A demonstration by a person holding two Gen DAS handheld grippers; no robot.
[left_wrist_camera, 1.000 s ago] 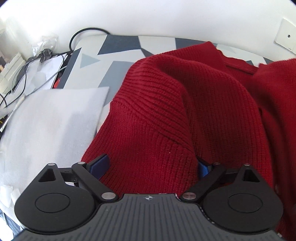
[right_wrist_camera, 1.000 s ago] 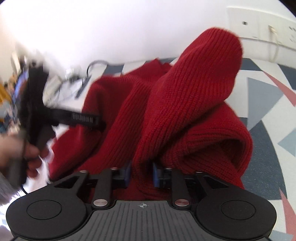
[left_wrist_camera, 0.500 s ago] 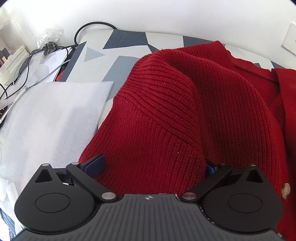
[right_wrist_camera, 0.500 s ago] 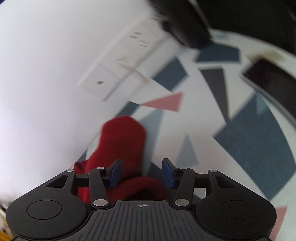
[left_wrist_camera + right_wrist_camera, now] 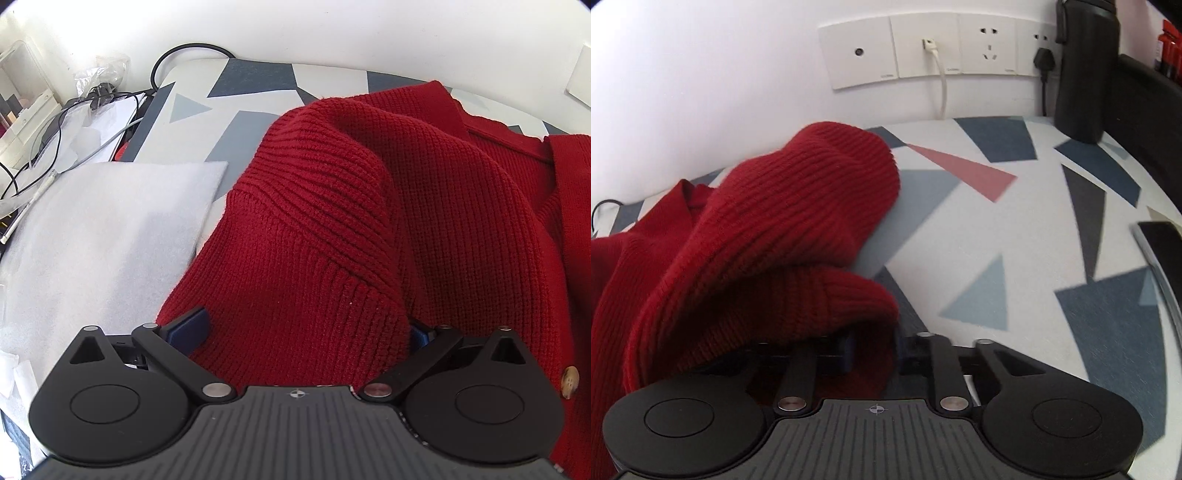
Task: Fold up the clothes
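one red cardigan [image 5: 332,229], two grippers: left gripper [image 5: 306,332] jaws wide around it, right gripper [image 5: 873,349] pinching knit.

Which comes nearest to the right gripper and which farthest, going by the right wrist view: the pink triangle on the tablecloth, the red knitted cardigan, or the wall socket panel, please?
1. The red knitted cardigan, left, pinched in the right gripper.
2. The pink triangle, printed mid-table, ahead and slightly right.
3. The wall socket panel, up on the wall beyond the table's far edge.

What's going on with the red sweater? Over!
Left gripper open, straddling red cardigan. Right gripper pinching its sleeve. Foam sheet touches cardigan's left edge.
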